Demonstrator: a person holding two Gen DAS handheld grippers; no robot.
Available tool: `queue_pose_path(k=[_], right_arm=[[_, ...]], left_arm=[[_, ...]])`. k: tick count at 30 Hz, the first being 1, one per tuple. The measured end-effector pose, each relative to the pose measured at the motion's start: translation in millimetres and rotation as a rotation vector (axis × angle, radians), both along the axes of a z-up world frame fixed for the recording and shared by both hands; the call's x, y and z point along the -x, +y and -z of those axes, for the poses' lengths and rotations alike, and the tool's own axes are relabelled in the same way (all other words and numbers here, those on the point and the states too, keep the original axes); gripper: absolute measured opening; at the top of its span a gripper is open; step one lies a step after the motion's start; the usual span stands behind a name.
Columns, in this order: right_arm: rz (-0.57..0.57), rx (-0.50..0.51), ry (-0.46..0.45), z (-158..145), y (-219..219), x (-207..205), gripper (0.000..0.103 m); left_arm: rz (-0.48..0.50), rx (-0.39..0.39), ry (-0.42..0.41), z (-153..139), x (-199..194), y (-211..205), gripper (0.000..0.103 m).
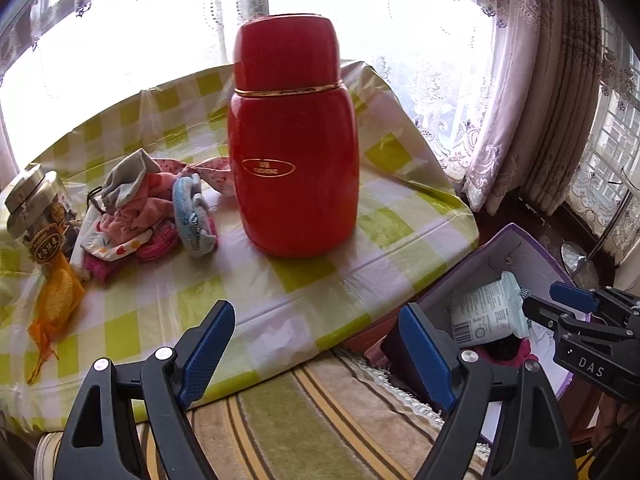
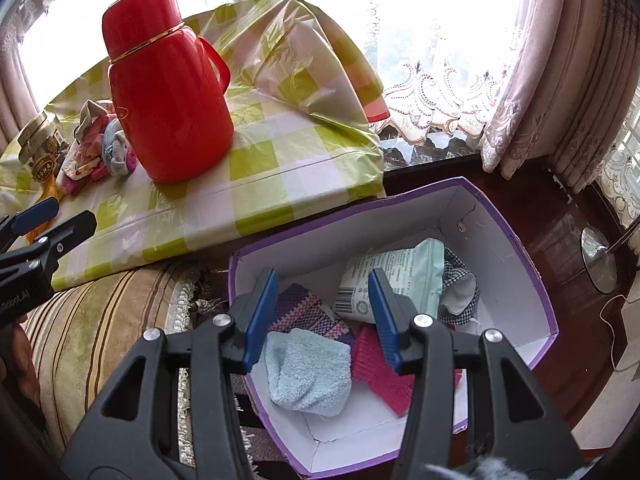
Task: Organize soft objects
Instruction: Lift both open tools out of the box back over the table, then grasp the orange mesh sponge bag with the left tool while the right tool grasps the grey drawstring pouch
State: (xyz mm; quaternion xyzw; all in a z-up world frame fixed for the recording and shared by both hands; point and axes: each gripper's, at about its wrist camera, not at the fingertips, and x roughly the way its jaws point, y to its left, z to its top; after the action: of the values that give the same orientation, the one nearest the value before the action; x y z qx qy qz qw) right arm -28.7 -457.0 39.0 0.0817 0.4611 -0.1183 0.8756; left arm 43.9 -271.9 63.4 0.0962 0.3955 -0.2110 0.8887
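The left gripper (image 1: 316,354) is spread wide and holds nothing; it hangs over the near edge of the table (image 1: 320,280), which is covered in a green-and-white checked cloth, with a striped cushion (image 1: 320,420) below it. The right gripper (image 2: 324,318) is also parted and empty, poised over the purple-edged box (image 2: 532,280) that sits beside the table, lower down.

Inside the box lie a light blue towel (image 2: 308,376), a pink knitted cloth (image 2: 380,368) touching its right side, a purple patterned cloth (image 2: 308,312) behind the towel, a pale green packet (image 2: 400,276) with a barcode, and a black-and-white checked cloth (image 2: 460,288) against the packet's right side.

On the table a big red flask (image 1: 294,144) stands upright near the middle. To its left is a heap of small soft things: a grey cloth (image 1: 128,178) on top, pink cloths (image 1: 140,216) beneath it, and a blue plush purse (image 1: 194,216) leaning at the heap's right edge, just beside the flask. A pink ribbon-like piece behind the heap may be a bow, though it is partly hidden by the flask. Farther left stands a jar (image 1: 38,208) with a metal lid, and in front of it lies an orange mesh bag (image 1: 56,308). Lace curtains (image 1: 500,120) hang behind the table.
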Motion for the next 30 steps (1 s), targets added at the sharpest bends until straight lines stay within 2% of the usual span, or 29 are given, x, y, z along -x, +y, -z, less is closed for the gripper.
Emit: queue_pose_path(k=[11,15,24,30], right_arm=[[-0.118,0.003,-0.002,-7.5,55.4,-30.6,0.051],[-0.185,-0.006,-0.009,-9.2,82.3,-43.9,0.058],[-0.322,-0.002,-0.022,-12.9,140.1,-76.1,0.072],[-0.391,0.024,-0.039,-18.0,170.1,-96.6,0.074]], left_arm=[[-0.134,-0.012,-0.003,2.5,-38.5,61.8,0.085],[-0.202,-0.010,-0.007,1.8,-57.2,95.4,0.085],[-0.409,0.063,0.023,-3.1,-113.9,195.8,0.086],[-0.518,0.127,0.090,13.5,-149.6,250.0,0.091]])
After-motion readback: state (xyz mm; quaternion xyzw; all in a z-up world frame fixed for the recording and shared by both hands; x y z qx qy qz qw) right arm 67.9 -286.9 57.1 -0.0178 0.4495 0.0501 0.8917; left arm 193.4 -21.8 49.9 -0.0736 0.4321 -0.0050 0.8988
